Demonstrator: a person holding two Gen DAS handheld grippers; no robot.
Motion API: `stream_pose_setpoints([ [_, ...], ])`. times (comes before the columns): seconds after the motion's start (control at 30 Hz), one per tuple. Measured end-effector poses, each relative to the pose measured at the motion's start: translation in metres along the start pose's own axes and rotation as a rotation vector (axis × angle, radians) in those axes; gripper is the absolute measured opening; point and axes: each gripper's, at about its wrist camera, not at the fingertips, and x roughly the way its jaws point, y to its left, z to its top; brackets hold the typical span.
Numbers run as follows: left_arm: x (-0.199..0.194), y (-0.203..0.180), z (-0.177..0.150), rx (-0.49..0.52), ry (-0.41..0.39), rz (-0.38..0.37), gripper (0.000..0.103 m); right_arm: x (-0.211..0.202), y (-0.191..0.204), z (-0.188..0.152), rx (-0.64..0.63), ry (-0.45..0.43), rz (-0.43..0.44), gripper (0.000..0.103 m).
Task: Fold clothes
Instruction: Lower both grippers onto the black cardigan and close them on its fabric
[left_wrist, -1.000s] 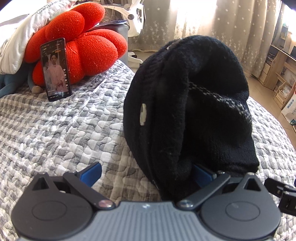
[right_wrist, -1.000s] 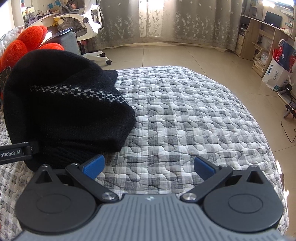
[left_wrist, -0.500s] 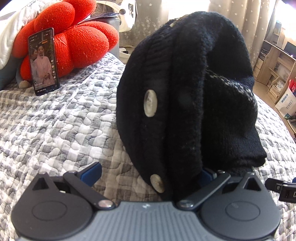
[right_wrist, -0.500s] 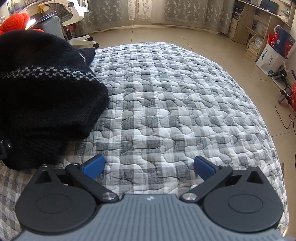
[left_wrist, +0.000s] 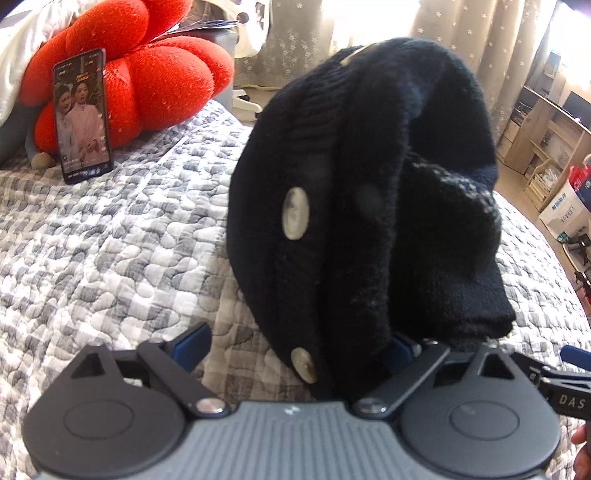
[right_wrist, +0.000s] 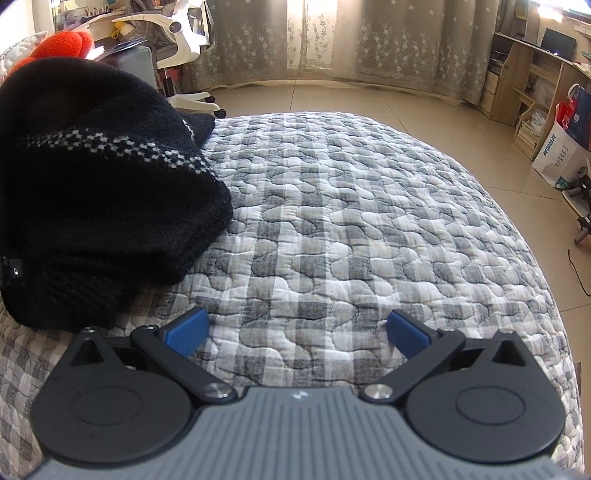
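Right now your left gripper (left_wrist: 295, 343) has the black knit cardigan (left_wrist: 362, 206) between its jaws, bunched toward the right-hand pad, button placket running straight away from you; jaws have just been closing, left pad not touching yet. Your right gripper (right_wrist: 297, 330) is wide, nothing in it, over bare quilt (right_wrist: 369, 221); cardigan's off to its left, so left hand's nearer.

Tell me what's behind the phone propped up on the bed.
The dark smartphone leans against a red, lobed plush cushion on the grey checked quilt. Whatever is directly behind the phone's back is hidden.
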Motion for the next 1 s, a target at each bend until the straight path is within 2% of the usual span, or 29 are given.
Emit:
stream_pose_setpoints([
  [0.03,-0.003,-0.001,0.001,0.005,-0.009,-0.016,0.075,0.000,0.000,0.001,-0.002,0.003,-0.001,0.103],
  [0.07,-0.006,-0.002,0.001,0.006,-0.021,-0.034,0.064,-0.001,0.001,0.002,-0.001,0.008,-0.002,0.103],
  [0.13,-0.009,-0.003,0.000,0.005,-0.044,-0.069,0.052,-0.003,0.002,0.004,0.004,0.008,0.004,0.103],
  [0.3,-0.017,0.002,-0.002,0.015,-0.108,-0.135,0.031,-0.018,0.012,0.006,0.000,-0.048,0.093,0.103],
  [0.4,-0.026,0.013,0.002,-0.010,-0.154,-0.195,0.026,-0.027,0.021,0.009,-0.006,-0.092,0.171,0.098],
  [0.57,-0.040,0.022,0.001,-0.053,-0.215,-0.273,0.024,-0.039,0.030,0.016,0.032,-0.152,0.284,0.086],
  [0.67,-0.048,0.023,0.000,-0.054,-0.250,-0.295,0.024,-0.041,0.037,0.019,0.027,-0.179,0.314,0.081],
  [0.87,-0.065,0.025,-0.003,-0.065,-0.298,-0.333,0.023,-0.041,0.051,0.024,0.020,-0.208,0.371,0.081],
  [1.0,-0.070,0.028,-0.005,-0.067,-0.305,-0.333,0.023,-0.038,0.059,0.029,0.022,-0.219,0.385,0.080],
])
